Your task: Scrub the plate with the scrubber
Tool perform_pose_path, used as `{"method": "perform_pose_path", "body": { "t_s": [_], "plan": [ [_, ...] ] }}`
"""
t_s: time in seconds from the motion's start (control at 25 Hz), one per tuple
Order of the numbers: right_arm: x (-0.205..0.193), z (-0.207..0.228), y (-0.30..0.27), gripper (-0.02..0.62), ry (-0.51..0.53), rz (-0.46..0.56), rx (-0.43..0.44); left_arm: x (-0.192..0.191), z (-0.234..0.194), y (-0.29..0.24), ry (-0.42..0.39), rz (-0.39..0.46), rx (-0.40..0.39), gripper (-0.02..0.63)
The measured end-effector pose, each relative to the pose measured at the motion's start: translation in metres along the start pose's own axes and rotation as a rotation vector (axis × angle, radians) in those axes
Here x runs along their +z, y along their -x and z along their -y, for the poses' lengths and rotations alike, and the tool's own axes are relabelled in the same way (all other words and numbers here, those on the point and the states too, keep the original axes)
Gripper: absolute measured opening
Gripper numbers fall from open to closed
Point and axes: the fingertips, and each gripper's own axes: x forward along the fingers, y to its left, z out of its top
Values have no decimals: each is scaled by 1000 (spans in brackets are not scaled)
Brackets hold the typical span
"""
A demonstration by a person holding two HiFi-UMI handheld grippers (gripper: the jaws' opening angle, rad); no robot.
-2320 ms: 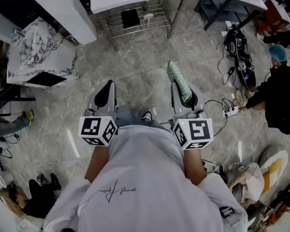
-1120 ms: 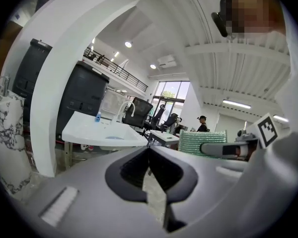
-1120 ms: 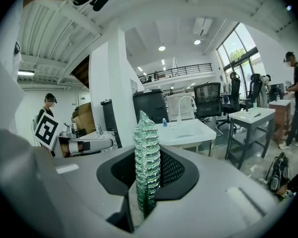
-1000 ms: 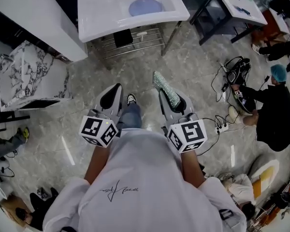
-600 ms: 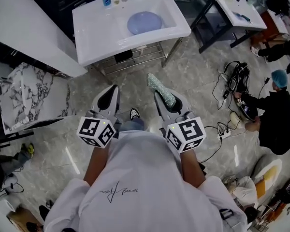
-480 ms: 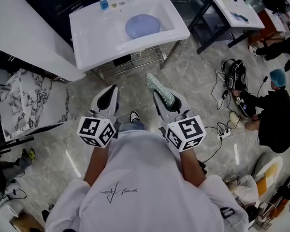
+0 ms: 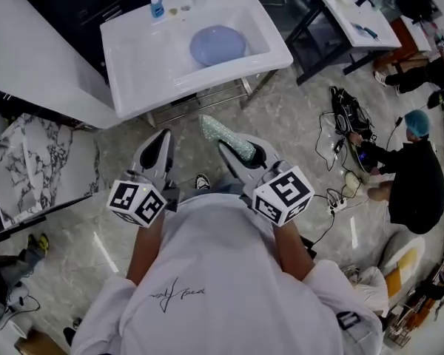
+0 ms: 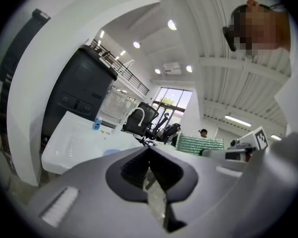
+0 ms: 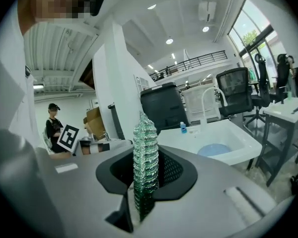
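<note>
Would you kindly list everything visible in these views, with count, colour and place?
sink: one, white, ahead on a metal stand
plate: one, pale blue, inside the sink
bottle: one, blue, on the sink's back edge
scrubber: one, green, clamped in the right tool
marbled cabinet: one, white and black, left of the sink
table: one, white, upper right
bystander: one, dark clothes and blue cap, floor at right
left tool: one, grey, shut and empty
right tool: one, grey, shut on the scrubber

Head view looks steeply down; both gripper views face the sink (image 7: 133,65).
</note>
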Motion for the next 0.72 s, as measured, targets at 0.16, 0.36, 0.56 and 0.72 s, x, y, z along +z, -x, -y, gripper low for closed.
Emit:
{"method": "perform_pose_path", "body": {
  "t_s": [0.16, 0.36, 0.56, 0.72],
  "plan": [
    [0, -9, -10, 63, 3, -41, 109, -2, -18, -3, -20, -21, 52, 3],
    [3, 10, -28, 63, 60, -94, 91, -5, -35, -12, -28, -45, 88, 3],
    [18, 48, -50, 63, 89, -80, 72, 5, -45, -43, -9, -24, 102, 3],
    [27, 72, -77, 63, 108, -85, 110, 17, -59, -75, -13, -17, 126, 3]
  ]
}}
